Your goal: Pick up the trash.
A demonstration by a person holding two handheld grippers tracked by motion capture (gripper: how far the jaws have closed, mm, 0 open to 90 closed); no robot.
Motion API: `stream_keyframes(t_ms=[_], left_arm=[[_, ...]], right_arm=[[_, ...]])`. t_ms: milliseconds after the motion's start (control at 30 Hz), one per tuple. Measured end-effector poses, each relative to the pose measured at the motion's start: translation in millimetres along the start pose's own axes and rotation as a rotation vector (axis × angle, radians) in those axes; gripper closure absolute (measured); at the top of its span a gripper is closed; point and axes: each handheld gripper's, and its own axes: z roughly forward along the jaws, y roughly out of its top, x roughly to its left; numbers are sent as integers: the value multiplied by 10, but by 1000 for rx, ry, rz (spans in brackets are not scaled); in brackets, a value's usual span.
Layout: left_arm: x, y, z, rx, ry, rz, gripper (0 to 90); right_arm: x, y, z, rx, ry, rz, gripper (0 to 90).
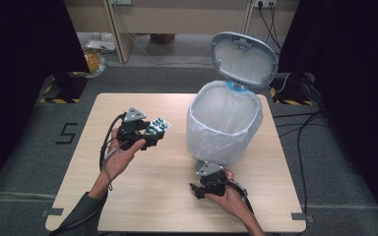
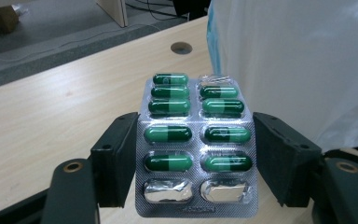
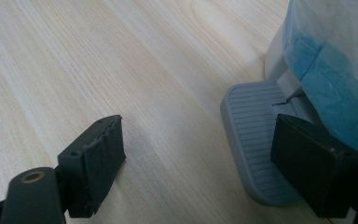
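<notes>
In the lower middle of the high view, the right gripper (image 1: pixel 197 190) sits low over the table (image 1: pixel 157 196), held by a hand coming in from the bottom edge. In the right gripper view its jaws stand apart with nothing between them; one pad (image 3: pixel 314 163) rests on the grey ribbed pedal (image 3: pixel 251 140) at the foot of the bin, in the lower right of that frame. Further up, left of centre in the high view, the left gripper (image 1: pixel 153 132) is raised above the wood and clamps a blister pack (image 1: pixel 158 126) of green capsules by its two long edges. In the left gripper view the blister pack (image 2: pixel 196 144) lies flat between the jaws, its two nearest pockets crushed. Beyond, right of centre, stands the bin (image 1: pixel 225 125), lined with a white bag, with its lid (image 1: pixel 243 59) tipped up.
</notes>
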Motion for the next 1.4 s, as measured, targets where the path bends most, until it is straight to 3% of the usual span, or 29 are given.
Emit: stream_keyframes(t_ms=[667, 900, 1067, 1400], left_arm=[[42, 546, -125, -39, -23, 7, 337], [-46, 761, -145, -66, -35, 22, 337], [-184, 911, -115, -68, -53, 49, 337], [-374, 1051, 19, -65, -84, 75, 337]], right_arm=[[-3, -3, -4, 5, 1, 2, 175], [-3, -4, -3, 3, 3, 2, 175], [-5, -4, -3, 3, 3, 0, 175], [-7, -5, -4, 3, 5, -1, 175]])
